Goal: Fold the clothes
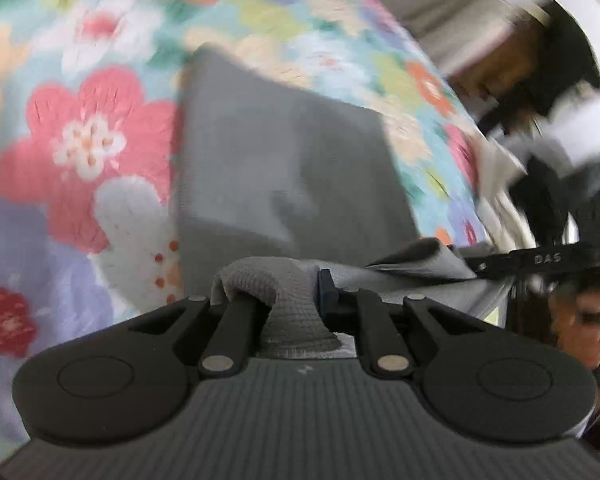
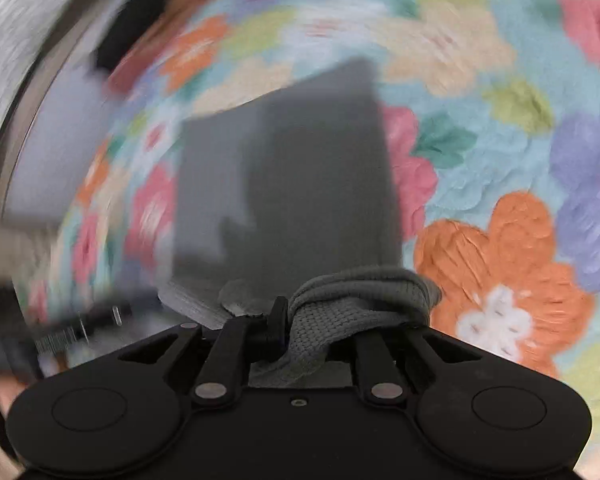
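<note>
Floral bedspread (image 1: 100, 128) in pink, orange, lilac, blurred dark furniture (image 1: 556, 60)

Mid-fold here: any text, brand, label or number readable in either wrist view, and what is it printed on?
"DAS": white letters on the black bar at the right edge of the left wrist view; anything else on that bar is too blurred to read.
No print shows on the grey garment, the floral cover, the left gripper or the right gripper.
The right wrist view holds no readable text.

grey garment (image 1: 284, 184): matt waffle-knit cloth | floral cover (image 1: 80, 140): soft textured fabric
</note>
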The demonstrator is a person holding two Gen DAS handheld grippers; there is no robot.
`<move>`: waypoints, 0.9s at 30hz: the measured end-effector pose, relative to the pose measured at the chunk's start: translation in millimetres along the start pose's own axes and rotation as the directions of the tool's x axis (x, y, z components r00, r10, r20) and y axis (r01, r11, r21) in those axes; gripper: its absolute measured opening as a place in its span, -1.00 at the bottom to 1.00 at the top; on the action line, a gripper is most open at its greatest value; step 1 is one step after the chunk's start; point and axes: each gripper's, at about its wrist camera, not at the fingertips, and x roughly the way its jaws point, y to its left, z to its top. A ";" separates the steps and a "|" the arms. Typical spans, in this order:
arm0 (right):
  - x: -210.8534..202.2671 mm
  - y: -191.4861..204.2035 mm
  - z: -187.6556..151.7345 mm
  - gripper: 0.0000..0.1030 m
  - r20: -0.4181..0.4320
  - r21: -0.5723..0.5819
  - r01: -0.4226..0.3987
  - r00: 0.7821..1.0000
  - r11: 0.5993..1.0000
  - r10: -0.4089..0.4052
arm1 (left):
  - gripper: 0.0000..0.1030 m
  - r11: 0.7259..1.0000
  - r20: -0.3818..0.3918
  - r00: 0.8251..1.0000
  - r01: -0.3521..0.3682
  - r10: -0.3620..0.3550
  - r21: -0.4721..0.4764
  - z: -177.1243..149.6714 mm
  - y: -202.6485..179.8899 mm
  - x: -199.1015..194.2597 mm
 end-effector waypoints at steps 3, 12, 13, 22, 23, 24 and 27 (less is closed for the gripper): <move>22.3 2.6 22.0 -0.69 -0.005 -0.027 0.010 1.000 1.000 -0.011 | -0.81 0.997 0.035 0.999 0.015 -0.013 -0.069 17.7 20.3 18.4; 27.5 -18.8 59.1 -0.49 0.044 0.056 -0.147 0.988 0.987 0.145 | -0.81 0.978 -0.010 0.999 -0.048 0.047 -0.201 62.5 50.8 62.4; 25.1 -22.9 60.1 -0.47 0.061 0.067 -0.171 0.984 0.983 0.167 | -0.81 0.978 0.007 1.000 -0.026 0.028 -0.205 63.6 53.3 61.6; -26.9 -56.0 23.9 0.00 0.392 -0.061 -0.295 0.872 0.954 0.294 | -0.12 0.900 0.299 0.924 0.325 -0.238 -0.290 36.6 104.3 23.9; -28.5 -57.7 14.7 0.00 0.421 -0.102 -0.244 0.868 0.964 0.264 | -0.12 0.883 0.328 0.909 0.360 -0.259 -0.301 31.5 112.3 20.8; -28.0 -59.1 6.1 0.00 0.446 -0.138 -0.181 0.866 0.974 0.224 | -0.12 0.881 0.341 0.905 0.363 -0.256 -0.303 27.1 117.9 19.3; -15.8 -59.2 -4.6 0.00 0.467 -0.209 0.013 0.880 0.978 0.088 | -0.05 0.926 0.349 0.920 0.275 -0.177 -0.257 10.2 122.4 9.5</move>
